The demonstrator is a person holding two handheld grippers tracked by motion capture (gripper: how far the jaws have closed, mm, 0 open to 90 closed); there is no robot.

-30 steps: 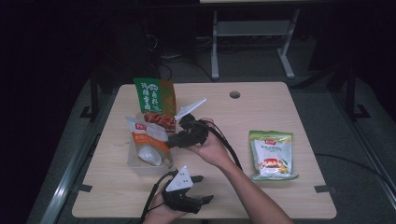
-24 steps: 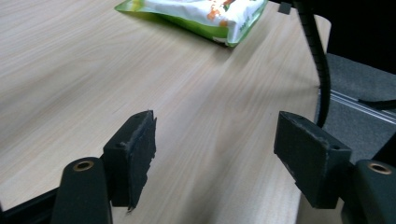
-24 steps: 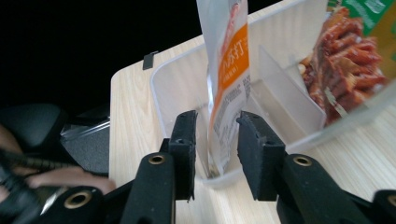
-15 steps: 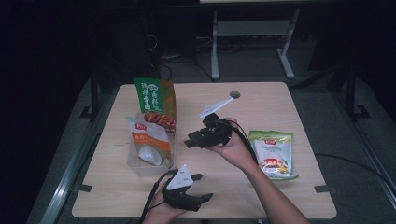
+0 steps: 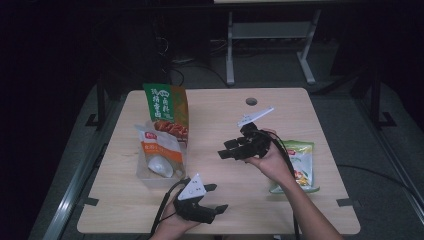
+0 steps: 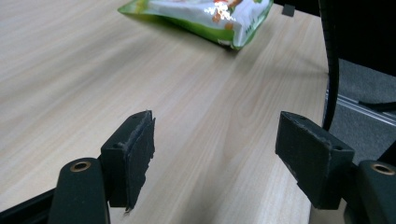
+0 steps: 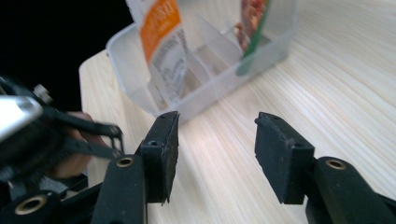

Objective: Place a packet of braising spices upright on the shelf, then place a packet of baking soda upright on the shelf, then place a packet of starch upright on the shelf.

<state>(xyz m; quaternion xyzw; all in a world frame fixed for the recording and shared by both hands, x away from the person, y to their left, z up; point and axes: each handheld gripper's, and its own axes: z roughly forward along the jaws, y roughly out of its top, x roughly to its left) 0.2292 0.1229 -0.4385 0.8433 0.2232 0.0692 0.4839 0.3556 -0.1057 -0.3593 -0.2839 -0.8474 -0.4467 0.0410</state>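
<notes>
Near the left edge of the table [image 5: 300,100] stands a clear plastic bin [image 5: 150,176] with dividers. Two snack bags stand in it: a tall green and orange bag [image 5: 165,107] at the back and a white and orange pouch [image 5: 157,150] in front of it.

At the front edge, the left gripper [image 5: 215,197] rests low over the wood. Its jaws are wide apart and hold nothing. In the left gripper view only bare wood lies between the fingers [image 6: 133,161], and the green snack bag [image 6: 210,16] is far ahead of them.

The right gripper [image 5: 227,150] hangs above the middle of the table, with its jaws pointing left toward the bin. They are also apart and empty.

The green snack bag [image 5: 300,167] lies flat near the right edge, partly under the person's right forearm. It is behind this gripper, well apart from the fingertips [image 7: 163,154], which face the bin.

I think this bag is the next thing to put into the bin. The risk is that the jaws slide over the flat, smooth foil and push it off the right edge, or pinch only a corner so that it slips out. The trailing cable may also drag over it.
</notes>
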